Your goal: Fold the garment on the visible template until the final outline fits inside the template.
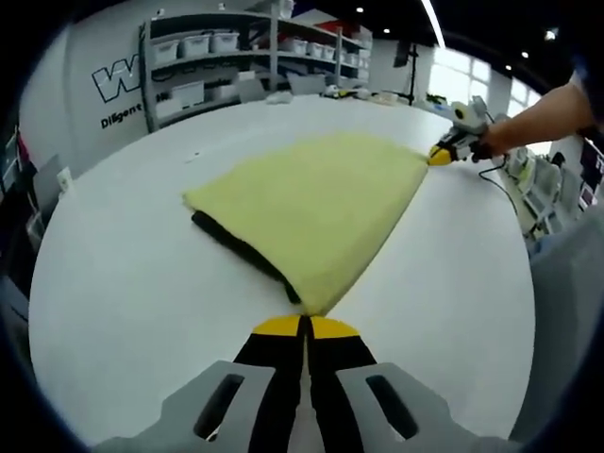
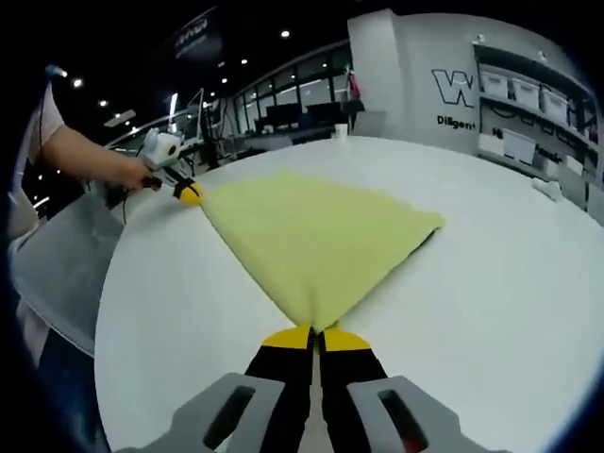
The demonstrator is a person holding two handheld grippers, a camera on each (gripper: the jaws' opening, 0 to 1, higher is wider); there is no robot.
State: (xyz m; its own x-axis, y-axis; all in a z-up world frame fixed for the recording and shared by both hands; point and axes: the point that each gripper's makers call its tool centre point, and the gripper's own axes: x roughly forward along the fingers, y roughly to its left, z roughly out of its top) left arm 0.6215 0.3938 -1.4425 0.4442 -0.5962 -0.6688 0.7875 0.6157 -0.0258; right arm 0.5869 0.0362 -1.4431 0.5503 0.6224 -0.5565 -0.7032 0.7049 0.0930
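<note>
A pale yellow garment [image 1: 316, 193] lies spread flat on the white table [image 1: 132, 283], tapering to a corner at each gripper. A black layer [image 1: 236, 245] shows under its near-left edge. My left gripper [image 1: 305, 326] is shut on the near corner, yellow tips pressed together. My right gripper [image 1: 440, 156] pinches the far-right corner, held by a person's hand. In the right gripper view the garment [image 2: 316, 236] fans out from my right gripper [image 2: 316, 335], shut on its tip, while the left gripper [image 2: 190, 194] grips the far-left corner.
Shelves with white bins [image 1: 203, 57] and a wall with lettering [image 1: 118, 90] stand beyond the table's far edge. A person's forearm [image 1: 547, 118] reaches in from the right; grey clothing [image 2: 57, 255] sits at the table's left side.
</note>
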